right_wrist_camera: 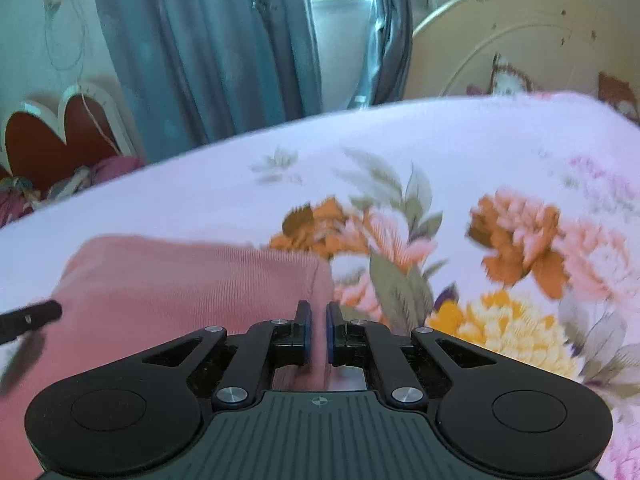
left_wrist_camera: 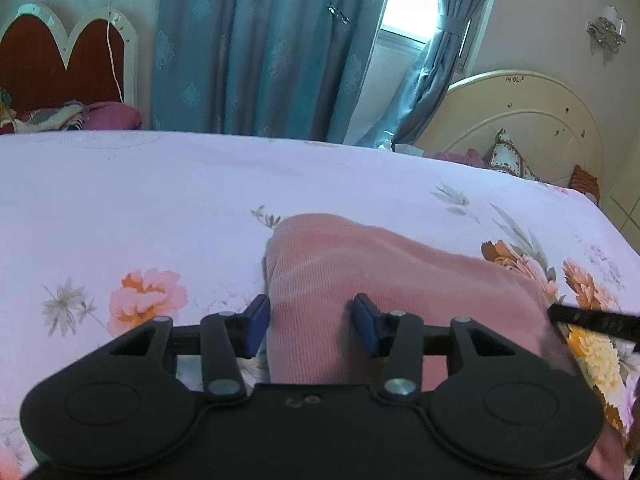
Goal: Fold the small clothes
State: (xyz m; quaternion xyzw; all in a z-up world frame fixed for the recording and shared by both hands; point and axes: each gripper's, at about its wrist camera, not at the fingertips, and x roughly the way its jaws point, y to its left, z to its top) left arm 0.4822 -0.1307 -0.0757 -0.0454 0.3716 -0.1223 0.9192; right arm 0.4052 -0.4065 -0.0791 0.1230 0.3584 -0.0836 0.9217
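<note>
A pink ribbed garment [left_wrist_camera: 360, 264] lies on the floral bedsheet [left_wrist_camera: 160, 200]. My left gripper [left_wrist_camera: 312, 326] stands over its left end. The jaws are apart: the left blue pad is at the cloth's left edge and the right pad rests on the cloth, with a hump of fabric between them. In the right wrist view the same garment [right_wrist_camera: 180, 280] fills the lower left. My right gripper [right_wrist_camera: 318, 332] is shut on its right edge, with a thin strip of pink cloth pinched between the blue pads. A black finger of each gripper shows at the edge of the other's view.
The bedsheet [right_wrist_camera: 440, 152] stretches far beyond the garment, with its edge falling off at the right. A cream headboard [left_wrist_camera: 520, 128] with patterned cushions stands at the back right, teal curtains [left_wrist_camera: 260, 48] behind, and a red headboard [left_wrist_camera: 52, 64] with bedding at the back left.
</note>
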